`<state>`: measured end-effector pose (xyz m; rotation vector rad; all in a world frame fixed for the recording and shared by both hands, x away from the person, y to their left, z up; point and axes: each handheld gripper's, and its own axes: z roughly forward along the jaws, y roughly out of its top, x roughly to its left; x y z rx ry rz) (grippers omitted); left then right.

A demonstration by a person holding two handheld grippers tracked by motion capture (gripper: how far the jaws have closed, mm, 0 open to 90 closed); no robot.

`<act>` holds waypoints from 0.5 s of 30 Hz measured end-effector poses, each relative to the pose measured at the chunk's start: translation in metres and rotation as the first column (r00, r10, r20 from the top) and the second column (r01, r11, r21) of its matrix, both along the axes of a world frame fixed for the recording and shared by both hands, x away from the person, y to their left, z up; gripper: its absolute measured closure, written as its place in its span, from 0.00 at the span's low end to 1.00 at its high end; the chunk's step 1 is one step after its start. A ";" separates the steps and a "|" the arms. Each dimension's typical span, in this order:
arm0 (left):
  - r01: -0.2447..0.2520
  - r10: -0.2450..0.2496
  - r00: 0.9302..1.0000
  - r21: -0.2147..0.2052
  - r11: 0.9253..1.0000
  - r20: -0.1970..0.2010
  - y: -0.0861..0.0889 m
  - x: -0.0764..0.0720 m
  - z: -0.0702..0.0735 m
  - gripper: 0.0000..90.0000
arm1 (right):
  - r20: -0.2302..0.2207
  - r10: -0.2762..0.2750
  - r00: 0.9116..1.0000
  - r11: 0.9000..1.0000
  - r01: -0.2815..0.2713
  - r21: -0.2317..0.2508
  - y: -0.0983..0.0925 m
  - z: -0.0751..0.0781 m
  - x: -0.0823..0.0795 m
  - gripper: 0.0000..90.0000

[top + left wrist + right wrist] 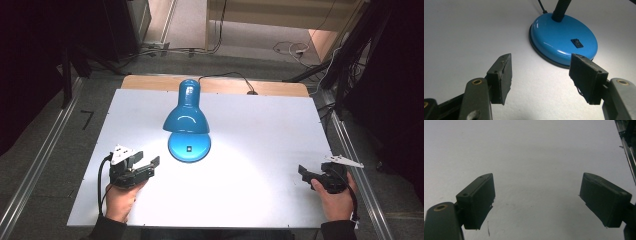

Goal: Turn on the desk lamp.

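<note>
My lamp's shade (186, 121) is hiding its neck from above — the cord (225, 75) is vanishing past the table (280, 150) edge.

- A white tabletop (260, 150) carries the scene; a strip of bare wood (280, 88) shows along its far edge.
- A blue desk lamp (187, 114) stands on it, left of centre and toward the far side.
- The lamp's round blue base (564, 40) sits flat on the white surface, with a black rocker switch (577, 43) on top.
- A black cord (225, 75) runs from the lamp toward the far edge, seemingly into a hole there.
</note>
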<state>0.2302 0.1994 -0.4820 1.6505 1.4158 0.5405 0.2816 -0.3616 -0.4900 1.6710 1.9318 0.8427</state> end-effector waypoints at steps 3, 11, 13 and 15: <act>-0.009 0.009 1.000 -0.004 1.000 -0.002 0.003 -0.003 -0.001 0.40 | 0.000 -0.001 1.000 1.000 0.001 -0.001 0.000 0.000 0.000 0.13; -0.058 0.058 0.998 -0.014 0.998 0.002 0.017 -0.014 -0.001 0.39 | 0.001 0.001 1.000 1.000 -0.001 0.000 0.000 0.000 0.000 0.13; -0.070 0.070 0.998 -0.017 0.997 0.001 0.020 -0.017 -0.002 0.39 | 0.001 -0.001 1.000 1.000 0.001 -0.001 0.000 0.000 0.000 0.13; -0.078 0.078 0.997 -0.018 0.997 0.002 0.022 -0.019 -0.002 0.39 | 0.002 0.001 1.000 1.000 -0.001 -0.002 0.000 0.000 0.000 0.13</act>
